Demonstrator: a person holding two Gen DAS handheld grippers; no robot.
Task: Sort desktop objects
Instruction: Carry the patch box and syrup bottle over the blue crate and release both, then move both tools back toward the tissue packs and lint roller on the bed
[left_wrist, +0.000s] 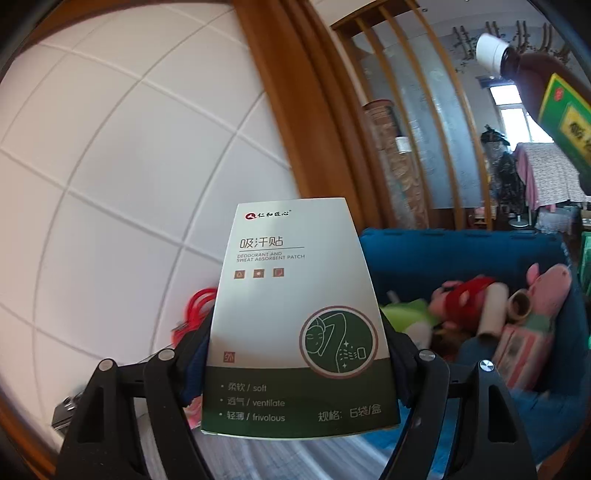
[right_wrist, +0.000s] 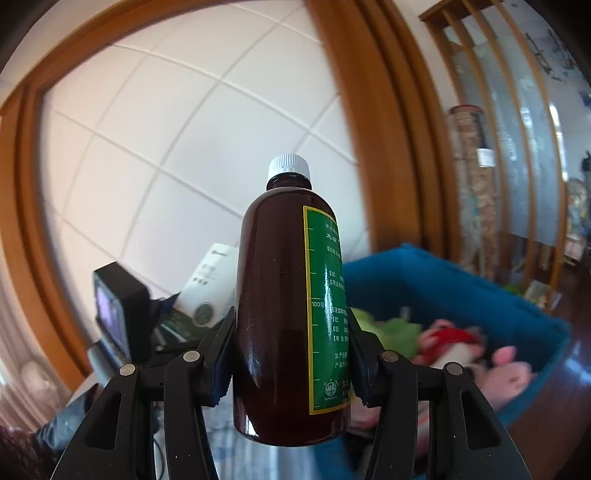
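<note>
My left gripper (left_wrist: 295, 354) is shut on a white and green box of sweat patches (left_wrist: 295, 317), held upright in the air with its printed face toward the camera. The brown medicine bottle (right_wrist: 284, 302) with a white cap and green label stands upright between the pads of my right gripper (right_wrist: 291, 354), which is shut on it. That bottle (left_wrist: 532, 85) also shows at the top right of the left wrist view. The box (right_wrist: 210, 284) and the left gripper's camera body appear to the left in the right wrist view. Both are raised beside a blue bin (left_wrist: 461, 251).
The blue bin (right_wrist: 443, 273) holds pink plush toys (left_wrist: 546, 291), a green item (left_wrist: 410, 317), cardboard tubes and a pink packet. A red cord (left_wrist: 195, 306) lies behind the box at left. A white tiled wall and a wooden frame (left_wrist: 291, 110) stand behind.
</note>
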